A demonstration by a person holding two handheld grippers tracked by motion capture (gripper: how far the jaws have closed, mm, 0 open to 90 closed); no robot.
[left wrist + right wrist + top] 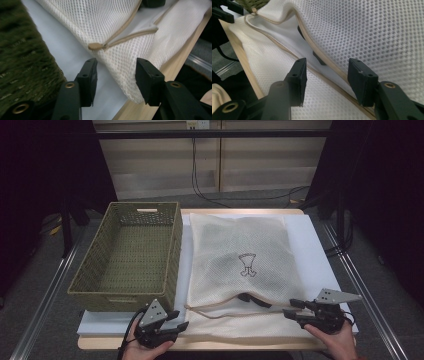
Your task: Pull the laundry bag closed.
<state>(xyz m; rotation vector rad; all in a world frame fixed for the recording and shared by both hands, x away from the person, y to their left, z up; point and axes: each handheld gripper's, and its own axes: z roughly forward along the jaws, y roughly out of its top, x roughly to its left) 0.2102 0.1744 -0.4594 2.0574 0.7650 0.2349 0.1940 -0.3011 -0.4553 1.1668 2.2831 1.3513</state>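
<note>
A white mesh laundry bag [240, 245] with a small drawn figure lies flat on the white board. Its beige zipper [220, 306] along the near edge gapes, and something dark [252, 299] shows inside the gap. My left gripper [182, 320] sits at the bag's near left corner. In the left gripper view that corner [125, 65] lies between the open jaws [116, 65], with the zipper pull [95, 46] just ahead. My right gripper [291, 309] points left at the bag's near right side. Its jaws [327, 65] stand open over the zipper edge [322, 56], unpressed.
A green woven basket [130, 255], with nothing in it, stands left of the bag, close beside my left gripper [22, 57]. The white board [315, 250] rests on a wooden table whose near edge [200, 345] runs just under both hands. Dark curtains and cables are behind.
</note>
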